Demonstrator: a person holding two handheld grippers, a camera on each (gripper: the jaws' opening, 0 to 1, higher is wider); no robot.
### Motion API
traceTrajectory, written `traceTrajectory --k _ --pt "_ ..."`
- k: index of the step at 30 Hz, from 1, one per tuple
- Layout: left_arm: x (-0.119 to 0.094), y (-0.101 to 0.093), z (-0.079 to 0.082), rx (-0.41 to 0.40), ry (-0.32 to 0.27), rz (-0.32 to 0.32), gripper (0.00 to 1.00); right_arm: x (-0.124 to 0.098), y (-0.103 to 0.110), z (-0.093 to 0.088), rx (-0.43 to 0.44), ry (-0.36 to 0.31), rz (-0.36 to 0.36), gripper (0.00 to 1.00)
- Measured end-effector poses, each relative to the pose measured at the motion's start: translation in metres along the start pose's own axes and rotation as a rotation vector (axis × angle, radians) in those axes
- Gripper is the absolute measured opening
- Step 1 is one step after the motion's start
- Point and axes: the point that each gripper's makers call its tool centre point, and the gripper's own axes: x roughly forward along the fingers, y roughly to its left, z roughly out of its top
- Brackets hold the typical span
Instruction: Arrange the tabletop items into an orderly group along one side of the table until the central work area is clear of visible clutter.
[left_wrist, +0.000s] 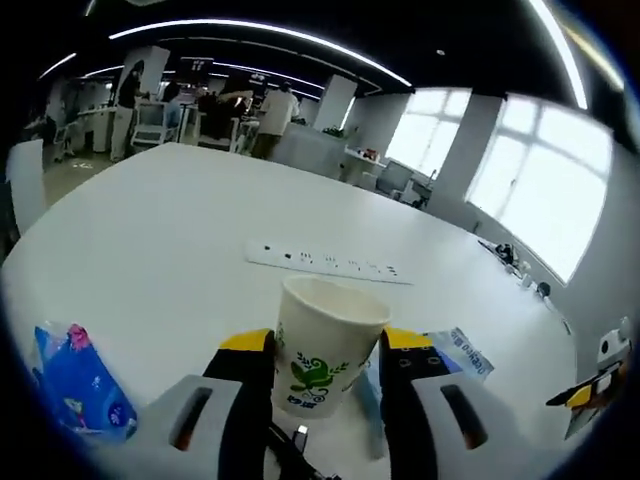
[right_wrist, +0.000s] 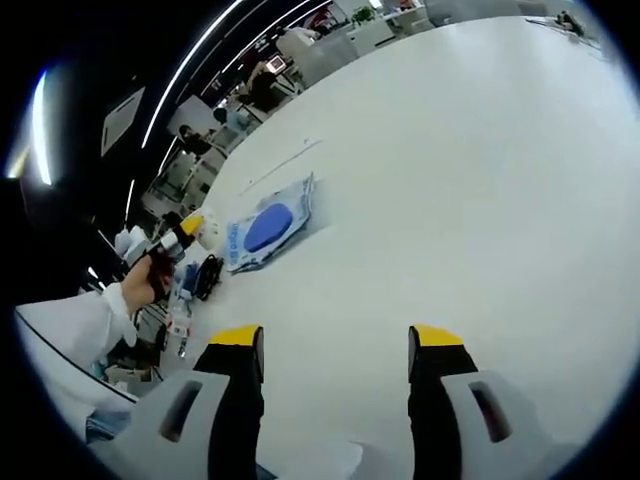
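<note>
We saw a white paper cup (left_wrist: 322, 345) printed with a green leaf motif, set between black jaws tipped in yellow on grey bodies. The table (left_wrist: 180, 230) was plain white, as was the power strip (left_wrist: 330, 264). A bright blue packet (left_wrist: 80, 385) carried pink and pale marks. In the right gripper view, a clear pouch (right_wrist: 268, 226) showed a blue oval.

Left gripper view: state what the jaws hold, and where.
The left gripper holds the paper cup, jaws on opposite sides of its lower wall. The right gripper holds nothing.
</note>
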Motion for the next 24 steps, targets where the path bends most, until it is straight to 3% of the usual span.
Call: traceTrajectory --k 6,12,19,24 --pt "0.003 0.001 -0.014 -0.01 0.017 0.015 0.41 0.0 -0.001 0.0 0.004 0.006 -0.005 0.57" --pt "0.004 -0.009 -0.014 -0.015 0.001 0.025 0.41 0.002 -0.001 0.002 -0.005 0.009 -0.003 0.57" --pt "0.007 0.004 -0.015 0.008 -0.015 0.029 0.42 0.004 -0.003 0.001 -0.008 0.014 -0.004 0.57" --pt "-0.003 -0.002 -0.018 0.022 -0.035 0.034 0.42 0.004 0.0 0.001 -0.012 0.012 -0.001 0.56"
